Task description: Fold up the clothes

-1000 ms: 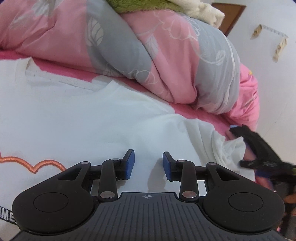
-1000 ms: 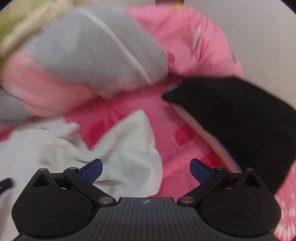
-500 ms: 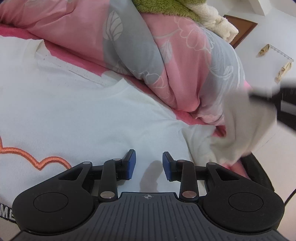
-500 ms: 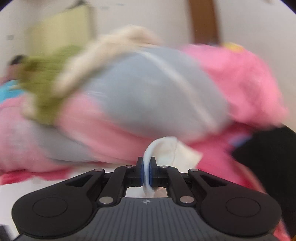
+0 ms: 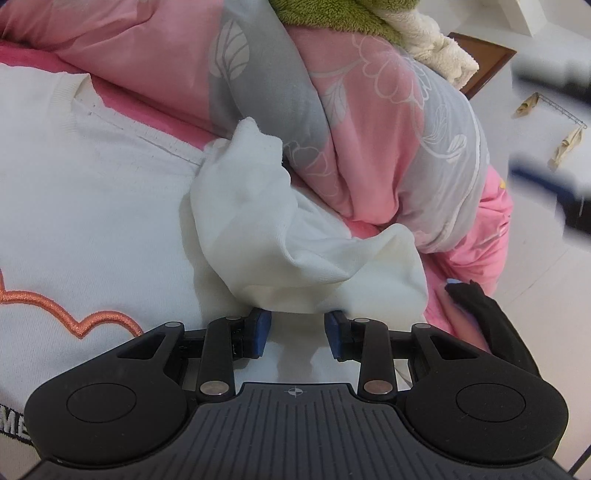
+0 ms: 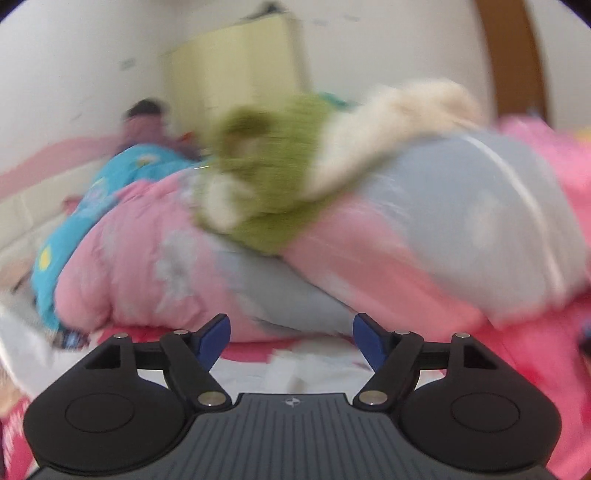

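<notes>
In the left wrist view, the white T-shirt lies flat on the pink bedsheet, filling the frame from nine o'clock to the centre, with an orange embroidered outline at about eight o'clock and its collar toward ten o'clock. Just past centre, the sleeve lies folded inward over the shirt body in a loose, rumpled heap, its edge reaching toward four o'clock. At six o'clock the left gripper hovers low over the shirt, jaws partly spread with only flat cloth seen between the blue pads; they pinch nothing. A pink and grey floral quilt is bunched from twelve to three o'clock, with a green fleece and a cream fleece on top. A black garment lies at four o'clock at the bed's edge.

The right wrist view is blurred. A blue patterned cover sits at ten o'clock, the quilt crosses the middle, and the green fleece rests on it near twelve. At six o'clock the right gripper stands spread wide; its jaws have just been opening and nothing is between them, white cloth lying below
</notes>
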The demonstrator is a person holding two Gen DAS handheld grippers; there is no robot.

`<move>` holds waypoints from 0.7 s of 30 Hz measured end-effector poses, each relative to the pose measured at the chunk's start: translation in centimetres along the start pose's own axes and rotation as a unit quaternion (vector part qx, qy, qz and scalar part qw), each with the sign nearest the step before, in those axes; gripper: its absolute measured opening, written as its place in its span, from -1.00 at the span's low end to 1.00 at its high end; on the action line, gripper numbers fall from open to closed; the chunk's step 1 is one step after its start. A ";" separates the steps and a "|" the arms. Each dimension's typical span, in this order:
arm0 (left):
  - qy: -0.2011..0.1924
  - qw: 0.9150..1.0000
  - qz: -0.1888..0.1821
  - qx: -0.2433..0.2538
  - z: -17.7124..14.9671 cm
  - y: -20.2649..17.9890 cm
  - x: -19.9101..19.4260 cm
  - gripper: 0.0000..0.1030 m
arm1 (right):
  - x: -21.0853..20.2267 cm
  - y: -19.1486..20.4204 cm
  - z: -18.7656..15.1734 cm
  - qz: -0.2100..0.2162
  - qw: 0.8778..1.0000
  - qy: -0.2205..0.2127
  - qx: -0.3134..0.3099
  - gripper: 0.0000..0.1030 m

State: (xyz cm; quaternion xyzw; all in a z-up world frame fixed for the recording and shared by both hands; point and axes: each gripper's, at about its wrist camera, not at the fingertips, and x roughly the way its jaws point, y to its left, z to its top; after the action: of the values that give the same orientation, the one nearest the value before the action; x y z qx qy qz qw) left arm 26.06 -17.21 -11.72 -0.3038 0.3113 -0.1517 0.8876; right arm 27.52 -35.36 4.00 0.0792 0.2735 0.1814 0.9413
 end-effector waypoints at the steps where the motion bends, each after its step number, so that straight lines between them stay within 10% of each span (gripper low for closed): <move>1: 0.000 1.000 0.000 0.000 0.0 0.0 0.0 -0.37 | 0.1 -1.5 -0.3 -0.009 0.999 0.013 0.032 0.46; 9: -0.004 1.000 0.004 -0.002 0.1 -0.1 0.1 -0.37 | 2.9 -5.9 -3.7 -0.052 0.991 0.078 0.100 0.18; 21: -0.002 1.000 -0.003 -0.017 0.1 0.5 0.0 -0.38 | 14.7 4.6 0.0 0.001 0.969 0.218 -0.113 0.21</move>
State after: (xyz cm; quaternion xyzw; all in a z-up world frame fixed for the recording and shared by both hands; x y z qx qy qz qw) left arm 26.17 -16.82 -11.95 -0.3204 0.3108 -0.1483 0.8824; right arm 37.72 -25.49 -2.05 -0.0689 0.4494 0.2253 0.8617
